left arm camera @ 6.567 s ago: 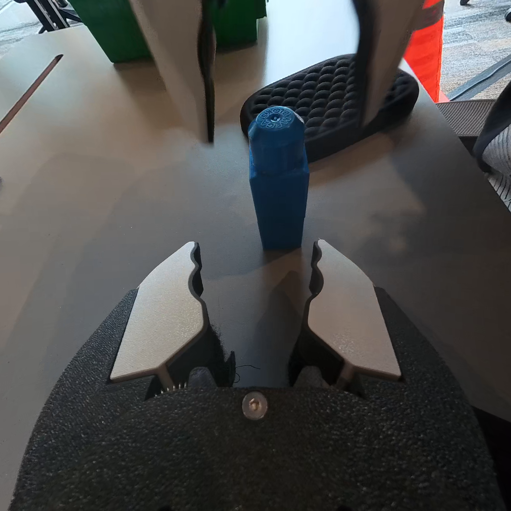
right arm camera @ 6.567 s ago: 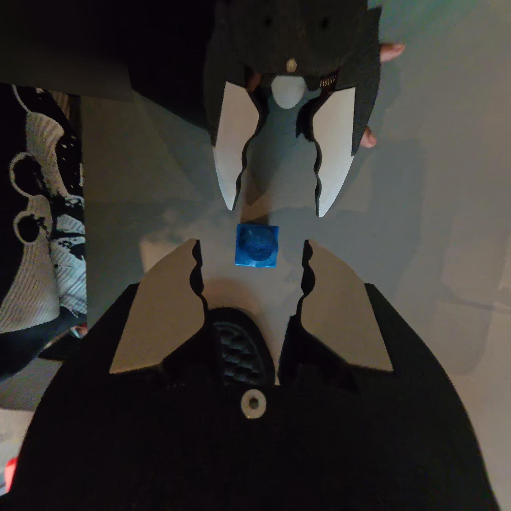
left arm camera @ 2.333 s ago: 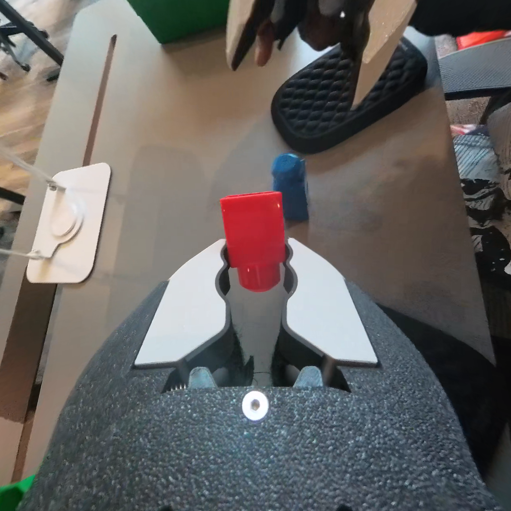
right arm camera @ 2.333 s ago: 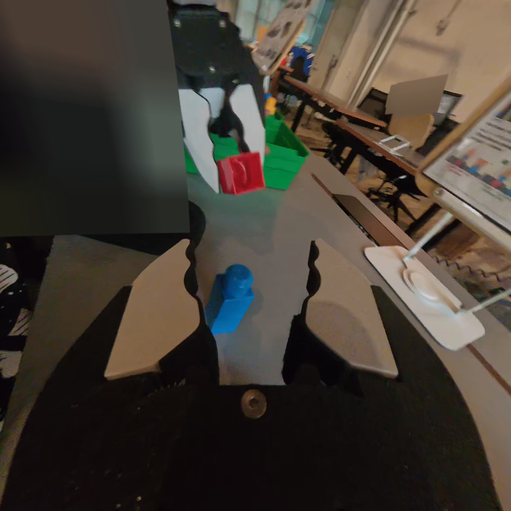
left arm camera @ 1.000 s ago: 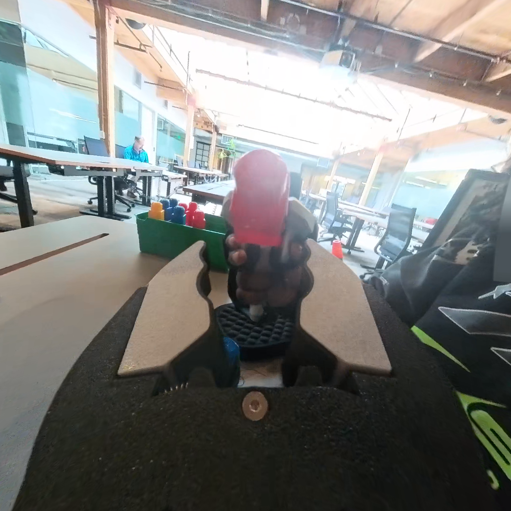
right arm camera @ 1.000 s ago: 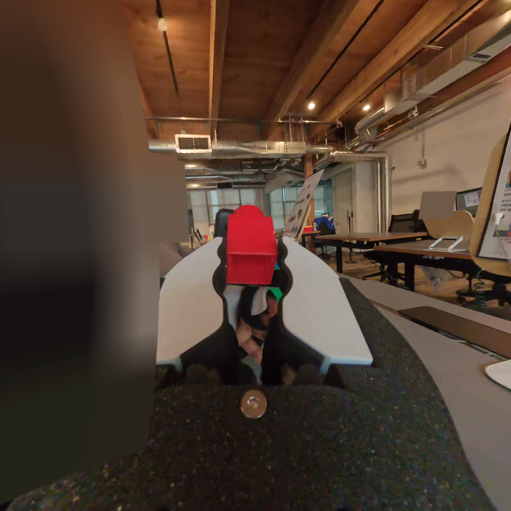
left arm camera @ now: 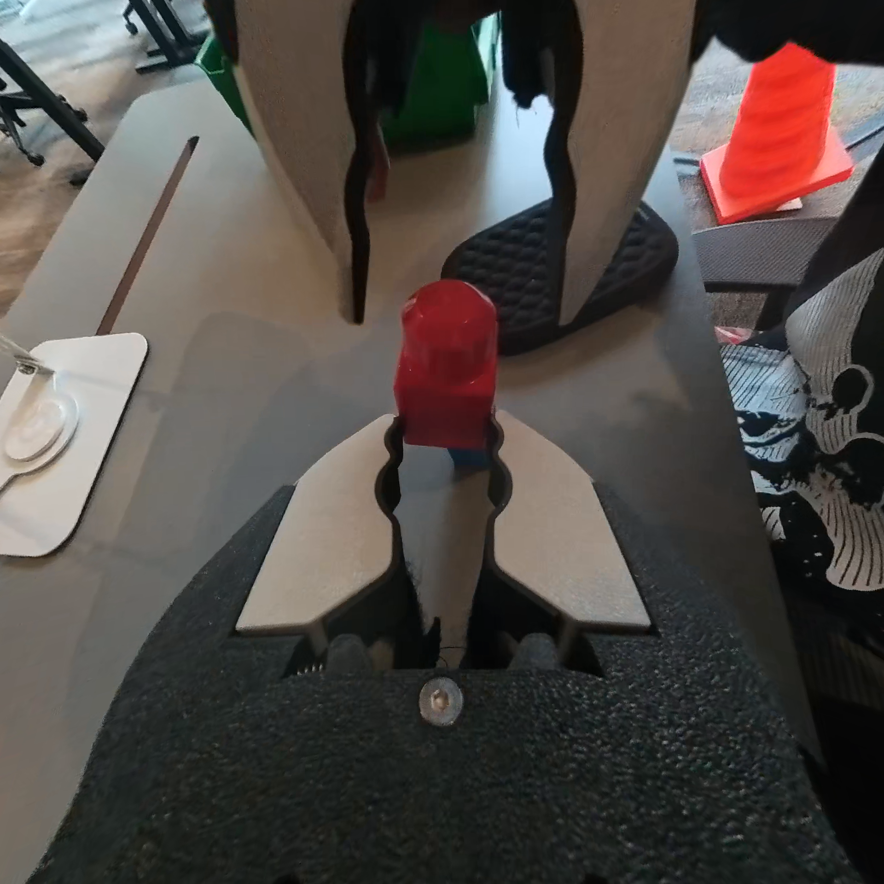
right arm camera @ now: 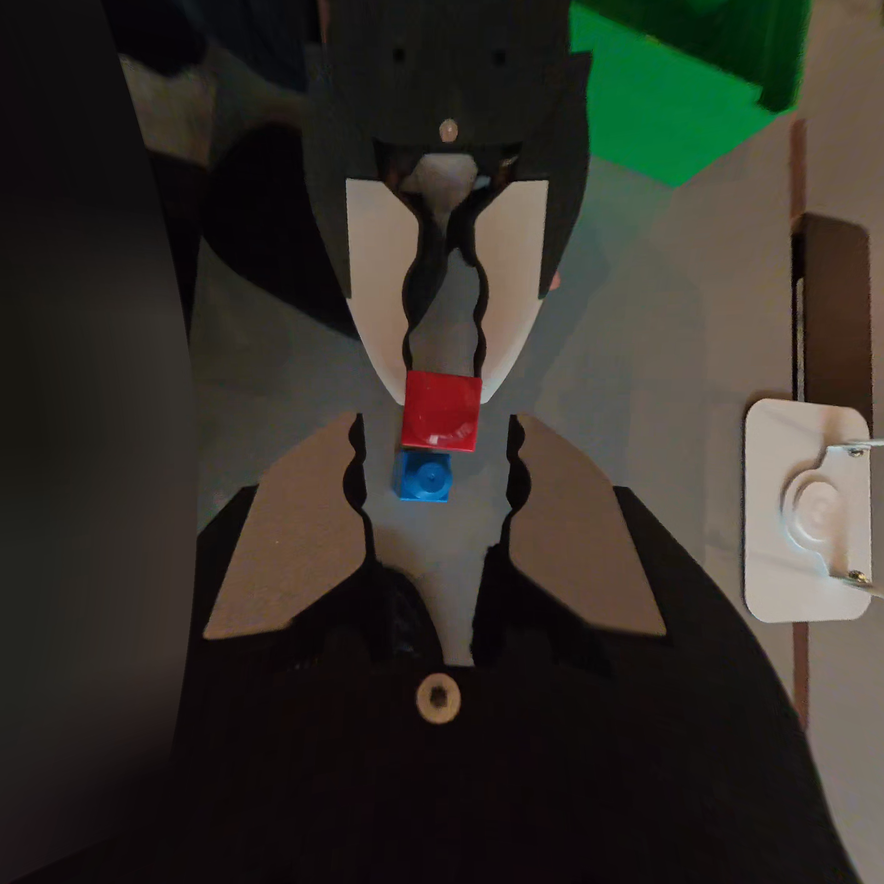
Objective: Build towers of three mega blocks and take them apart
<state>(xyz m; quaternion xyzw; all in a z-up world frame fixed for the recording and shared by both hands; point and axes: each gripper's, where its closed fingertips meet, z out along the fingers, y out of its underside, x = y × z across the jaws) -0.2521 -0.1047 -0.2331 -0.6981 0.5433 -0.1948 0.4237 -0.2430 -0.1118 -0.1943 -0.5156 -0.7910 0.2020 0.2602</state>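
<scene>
Two blocks: a red block point(left arm camera: 445, 378) is pinched by its lower body at the tips of the left tongs point(left arm camera: 444, 430), stud up; a blue block point(right arm camera: 423, 476) stands on the grey worktop point(left arm camera: 239, 382), stud up, just beyond and below it.
Gap: seen from overhead, the red block sits a little short of the blue one, not yet over it, and slightly skewed.
Left tongs: clamped on the red block, carrying it clear of the worktop.
Right tongs point(right arm camera: 433, 430): spread wide and empty, poised straight above the blue block.
Step in hand: judged to be seating red on blue, the second level of three.
Doing it well: square the red block's edges to the blue, centre its hollow over the stud, then press straight down; the right tongs could steady the blue base.
Risk: a tilted push would likely tip the small blue block.
Surroundings: green bin point(right arm camera: 669, 95), black textured pad point(left arm camera: 526, 268), white plate point(right arm camera: 808, 512).
</scene>
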